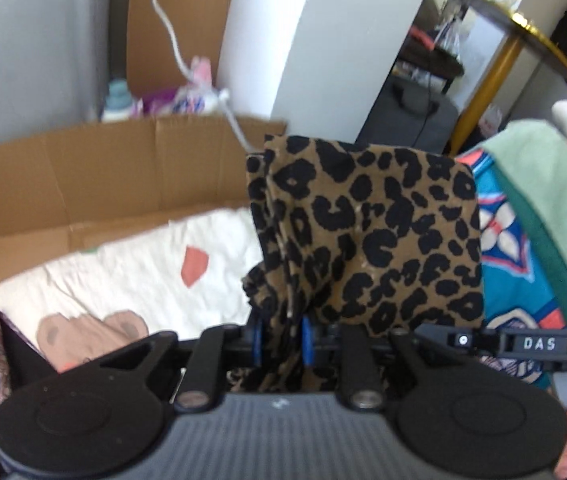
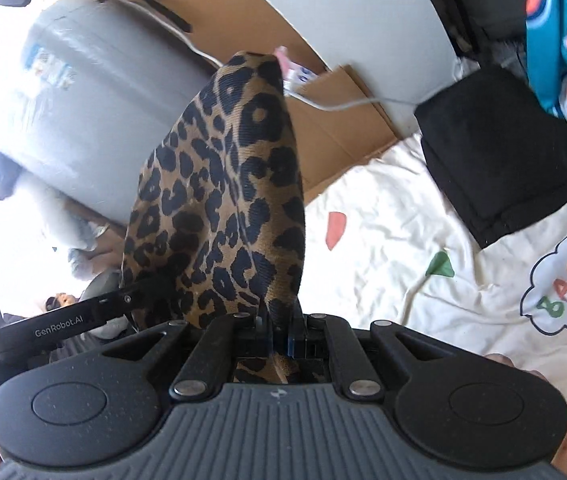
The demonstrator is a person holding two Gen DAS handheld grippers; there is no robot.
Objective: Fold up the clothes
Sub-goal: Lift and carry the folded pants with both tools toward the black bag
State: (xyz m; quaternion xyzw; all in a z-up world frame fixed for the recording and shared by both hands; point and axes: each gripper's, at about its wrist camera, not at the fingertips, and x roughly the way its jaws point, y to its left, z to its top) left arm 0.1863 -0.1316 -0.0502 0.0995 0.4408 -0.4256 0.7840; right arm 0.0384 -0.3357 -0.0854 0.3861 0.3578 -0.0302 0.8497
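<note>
Garment: tan with black leopard spots. Bedsheet: cream, with coral and green shapes, a brown bear print, and a white cloud with "BABY" in multicoloured letters. Folded cloth on it: plain black. Jersey: teal with orange, white and blue print. Towel: mint green, darker green edge. Cardboard: brown. Both claws: black, blue pads.

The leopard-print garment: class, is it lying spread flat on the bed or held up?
Held up. The leopard-print garment is bunched and pinched in the left tool and right tool, above the white sheet.
</note>
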